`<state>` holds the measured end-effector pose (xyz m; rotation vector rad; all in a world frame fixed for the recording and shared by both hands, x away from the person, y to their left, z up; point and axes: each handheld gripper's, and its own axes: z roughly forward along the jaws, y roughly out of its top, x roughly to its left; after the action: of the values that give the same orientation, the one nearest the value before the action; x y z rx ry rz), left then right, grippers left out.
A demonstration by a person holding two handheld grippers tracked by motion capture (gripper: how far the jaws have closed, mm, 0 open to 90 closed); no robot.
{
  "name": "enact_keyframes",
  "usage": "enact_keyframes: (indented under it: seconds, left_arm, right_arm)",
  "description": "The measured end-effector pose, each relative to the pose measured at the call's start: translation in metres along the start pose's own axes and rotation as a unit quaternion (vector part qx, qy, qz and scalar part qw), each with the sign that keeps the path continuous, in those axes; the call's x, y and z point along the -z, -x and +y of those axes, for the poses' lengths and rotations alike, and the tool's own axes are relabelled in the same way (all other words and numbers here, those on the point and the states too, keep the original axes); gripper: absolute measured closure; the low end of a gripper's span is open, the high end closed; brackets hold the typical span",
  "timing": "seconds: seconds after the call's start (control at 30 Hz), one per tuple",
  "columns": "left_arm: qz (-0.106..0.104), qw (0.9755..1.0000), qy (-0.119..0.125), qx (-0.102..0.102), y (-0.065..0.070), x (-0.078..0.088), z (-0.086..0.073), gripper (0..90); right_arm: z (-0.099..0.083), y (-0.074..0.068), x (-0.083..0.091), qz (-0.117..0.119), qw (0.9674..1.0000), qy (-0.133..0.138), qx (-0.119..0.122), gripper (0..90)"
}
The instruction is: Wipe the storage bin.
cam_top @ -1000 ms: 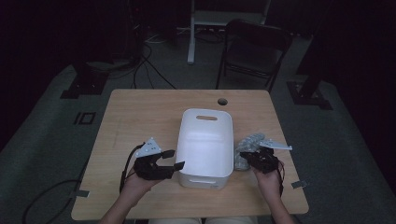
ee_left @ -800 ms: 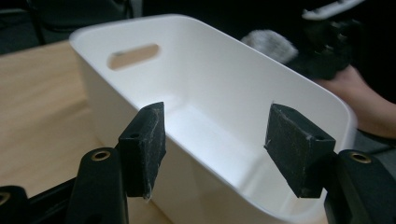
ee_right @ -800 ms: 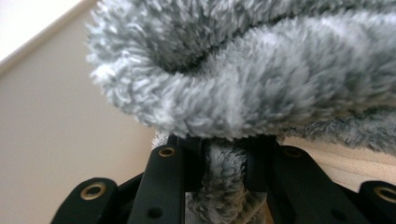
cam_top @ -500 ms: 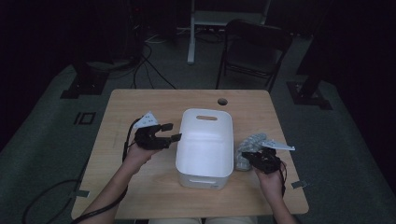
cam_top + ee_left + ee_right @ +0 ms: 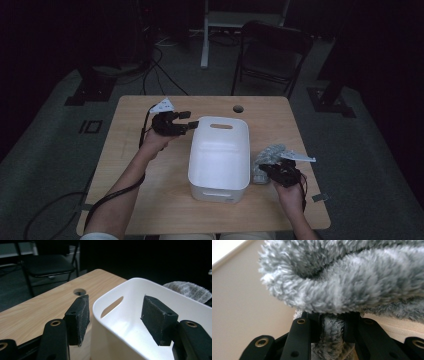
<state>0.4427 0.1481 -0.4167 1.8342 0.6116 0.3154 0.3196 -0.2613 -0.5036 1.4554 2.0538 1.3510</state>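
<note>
A white plastic tub (image 5: 220, 155) with a handle slot stands in the middle of the wooden table (image 5: 150, 165). My left gripper (image 5: 190, 120) is at the tub's far left corner, open. In the left gripper view its jaws straddle the tub (image 5: 130, 332): one pad (image 5: 78, 313) is outside the wall, the other pad (image 5: 157, 320) inside, with a gap to the wall. Right of the tub lies a grey fluffy cloth (image 5: 267, 154). My right gripper (image 5: 267, 169) is shut on a fold of the cloth (image 5: 342, 285), as the right gripper view (image 5: 333, 326) shows close up.
A round cable hole (image 5: 238, 108) sits in the table near its far edge. Beyond the table a black folding chair (image 5: 272, 50) stands on the dark floor, with cables and stand bases around. A cable trails from the left gripper along the forearm.
The left hand has moved away from the person along the tub's left side, from its near part to its far left corner. The right hand has stayed put on the cloth.
</note>
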Motion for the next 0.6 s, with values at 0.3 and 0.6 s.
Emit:
enact_keyframes:
  seconds: [0.3,0.6]
  left_arm:
    - [-0.007,0.9991,-0.038,-0.018,-0.012,-0.033,0.001,41.3]
    - [-0.024,0.9986,-0.047,-0.002,-0.026,-0.056,0.0,46.9]
  right_arm:
    - [-0.002,0.004,0.003,-0.001,1.0,0.003,-0.006,73.4]
    - [-0.005,0.007,0.004,-0.001,1.0,0.0,-0.008,73.4]
